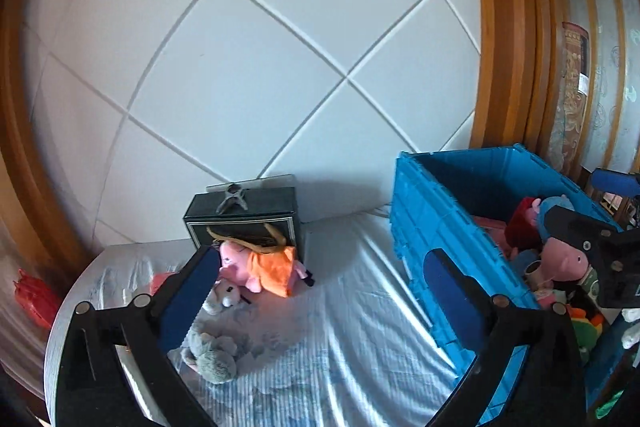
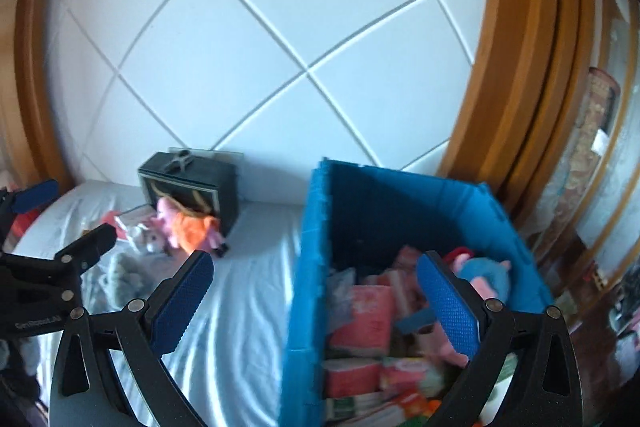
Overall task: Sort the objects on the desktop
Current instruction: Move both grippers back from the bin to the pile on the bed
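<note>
A blue crate [image 1: 424, 223] stands on the right of the table, holding plush pigs [image 1: 560, 259] and red packets [image 2: 364, 315]. A pink pig plush in an orange dress [image 1: 264, 267] lies against a black box [image 1: 244, 215]. Two grey plush toys [image 1: 212, 351] lie in front of it. My left gripper [image 1: 320, 303] is open and empty above the table, between the plush toys and the crate. My right gripper [image 2: 316, 303] is open and empty over the crate's near left wall [image 2: 304, 287]. The left gripper also shows in the right wrist view [image 2: 64, 223], at far left.
The table has a white plastic cover [image 1: 340, 327]. A white tiled wall [image 1: 260, 67] is behind it. A wooden door frame [image 1: 504, 47] stands right of the crate. A red object [image 1: 34, 301] sits off the table's left edge.
</note>
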The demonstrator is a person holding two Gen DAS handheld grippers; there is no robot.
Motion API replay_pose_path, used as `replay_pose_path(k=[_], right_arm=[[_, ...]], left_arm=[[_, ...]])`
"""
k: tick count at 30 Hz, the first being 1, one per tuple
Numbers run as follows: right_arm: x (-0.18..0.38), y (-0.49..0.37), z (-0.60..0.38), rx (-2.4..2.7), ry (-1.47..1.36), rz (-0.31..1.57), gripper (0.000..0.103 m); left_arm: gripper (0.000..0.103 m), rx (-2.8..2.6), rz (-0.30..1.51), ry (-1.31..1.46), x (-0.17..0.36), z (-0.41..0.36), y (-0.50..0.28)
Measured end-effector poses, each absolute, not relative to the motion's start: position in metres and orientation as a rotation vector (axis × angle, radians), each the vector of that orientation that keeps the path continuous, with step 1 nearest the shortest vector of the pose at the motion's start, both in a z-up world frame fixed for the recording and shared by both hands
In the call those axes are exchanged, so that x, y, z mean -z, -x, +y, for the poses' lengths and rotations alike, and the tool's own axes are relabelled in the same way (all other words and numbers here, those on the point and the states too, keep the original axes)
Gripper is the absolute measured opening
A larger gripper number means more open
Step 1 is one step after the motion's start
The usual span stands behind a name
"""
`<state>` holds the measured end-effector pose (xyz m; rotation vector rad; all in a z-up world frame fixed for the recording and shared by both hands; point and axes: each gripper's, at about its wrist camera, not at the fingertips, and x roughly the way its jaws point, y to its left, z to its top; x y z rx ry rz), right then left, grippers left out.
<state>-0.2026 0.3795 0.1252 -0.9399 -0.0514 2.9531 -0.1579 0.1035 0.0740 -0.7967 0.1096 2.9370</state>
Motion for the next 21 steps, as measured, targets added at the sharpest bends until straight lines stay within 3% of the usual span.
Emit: replay_pose_path(k=[6,13,21], right_arm=[[-0.100,0.231,0.308,-2.992,1.060,0.023,0.103],[-0.034,0.276,0.245,-2.990,1.283,0.141,0.103],[0.046,0.316,0.198,-2.942,1.493,0.133,0.103]], left_arm=[[0.103,-2.936,0.029,0.926,-0.039,0.008,0.176],[0.103,-2.985,-0.030,1.179,0.034,-0.088,0.201],[0.103,-2.934,-0.208,1.445,0.130,-0.134,0.223]])
